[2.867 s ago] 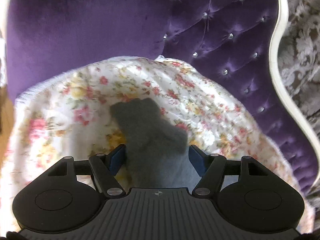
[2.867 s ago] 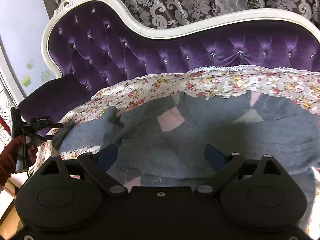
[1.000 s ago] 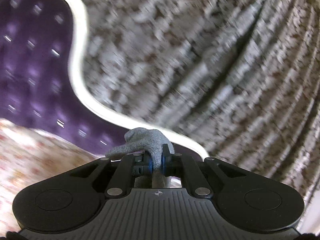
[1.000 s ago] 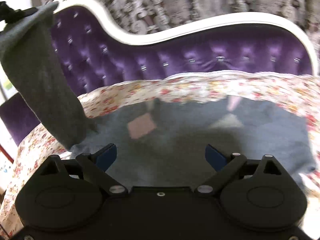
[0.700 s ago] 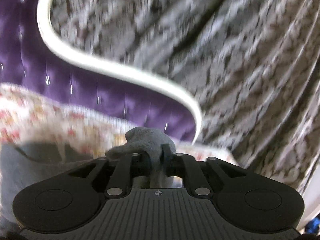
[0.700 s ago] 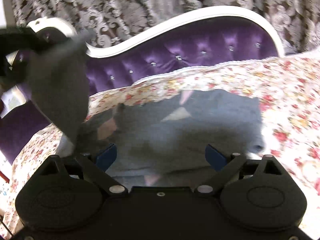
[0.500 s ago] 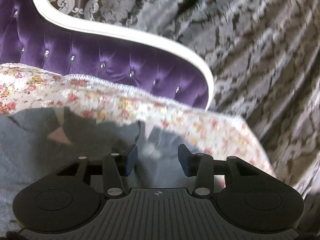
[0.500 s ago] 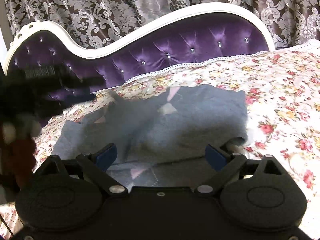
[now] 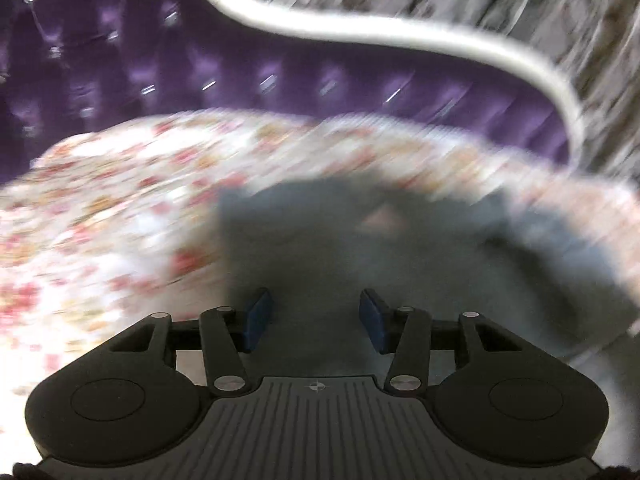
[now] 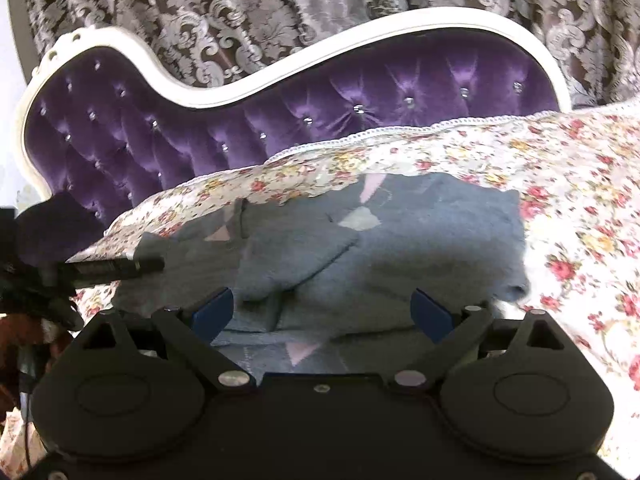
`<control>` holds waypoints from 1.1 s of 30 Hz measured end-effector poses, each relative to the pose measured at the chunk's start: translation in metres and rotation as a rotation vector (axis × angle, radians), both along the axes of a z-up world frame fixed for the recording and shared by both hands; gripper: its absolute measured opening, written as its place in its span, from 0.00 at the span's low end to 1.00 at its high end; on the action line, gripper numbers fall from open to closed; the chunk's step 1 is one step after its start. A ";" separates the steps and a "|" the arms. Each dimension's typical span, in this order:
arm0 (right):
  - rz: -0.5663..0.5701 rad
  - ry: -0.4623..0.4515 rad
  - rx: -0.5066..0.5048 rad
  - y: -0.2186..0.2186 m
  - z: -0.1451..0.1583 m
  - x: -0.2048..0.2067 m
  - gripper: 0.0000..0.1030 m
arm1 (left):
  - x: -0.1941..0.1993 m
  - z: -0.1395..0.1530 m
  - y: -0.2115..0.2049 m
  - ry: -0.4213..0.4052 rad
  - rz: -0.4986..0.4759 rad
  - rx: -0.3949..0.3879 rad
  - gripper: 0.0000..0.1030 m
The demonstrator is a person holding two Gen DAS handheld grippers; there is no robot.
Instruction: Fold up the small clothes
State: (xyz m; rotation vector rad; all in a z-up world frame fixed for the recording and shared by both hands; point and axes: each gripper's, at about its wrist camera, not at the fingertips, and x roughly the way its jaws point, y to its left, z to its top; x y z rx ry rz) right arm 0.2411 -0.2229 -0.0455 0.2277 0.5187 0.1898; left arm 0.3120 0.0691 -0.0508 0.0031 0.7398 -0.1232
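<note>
A: Left gripper (image 9: 316, 316)?
B: Jaws parted and opening, blue pads clear of the cloth. Nothing pinched between them; only the grey sweater (image 9: 360, 248) lies below. That view is smeared, so fine detail is gone.

A: Right gripper (image 10: 322, 310)?
B: Wide apart, empty, hanging over the near edge of the sweater (image 10: 380, 248). No pad presses on it.

A: Where is the sweater?
B: Flat on the floral cover (image 10: 560, 208), which is spread over the sofa seat. A sleeve (image 10: 296, 248) is folded in across the body, from the left. Pink and pale diamond patches show near the collar and at the near hem.

A: Anything at the left edge of the right view?
B: The other gripper's dark body (image 10: 108, 268), at the sweater's left edge. A bit of dark red sleeve (image 10: 16, 332) below it, blurred.

A: Behind?
B: Purple tufted sofa back (image 10: 360, 92) with white trim, then patterned grey curtain (image 10: 280, 8).
</note>
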 end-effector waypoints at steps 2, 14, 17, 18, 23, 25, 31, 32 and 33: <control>0.015 -0.004 -0.025 0.007 0.002 0.003 0.93 | -0.004 -0.004 0.012 -0.015 0.026 0.066 0.49; 0.116 -0.025 -0.201 0.064 0.017 0.067 0.81 | -0.009 -0.009 0.044 -0.012 0.061 -0.012 0.57; 0.118 0.009 -0.222 0.072 0.016 0.090 0.68 | -0.007 -0.009 0.051 -0.007 0.050 -0.042 0.57; 0.119 0.022 -0.216 0.073 0.016 0.098 0.67 | -0.008 -0.009 0.052 -0.007 0.047 -0.050 0.57; 0.100 0.094 -0.245 0.077 0.001 0.125 0.53 | -0.011 -0.007 0.062 -0.009 0.059 -0.092 0.57; 0.100 0.114 -0.225 0.073 -0.004 0.132 0.21 | -0.012 -0.007 0.069 -0.009 0.081 -0.108 0.57; 0.064 0.033 -0.103 0.041 0.011 0.110 0.17 | -0.013 -0.006 0.082 -0.010 0.107 -0.064 0.46; 0.057 0.022 -0.082 0.033 0.013 0.104 0.17 | -0.013 -0.006 0.083 -0.008 0.108 -0.066 0.46; 0.048 0.013 -0.058 0.025 0.015 0.098 0.17 | -0.013 -0.005 0.084 -0.005 0.109 -0.069 0.46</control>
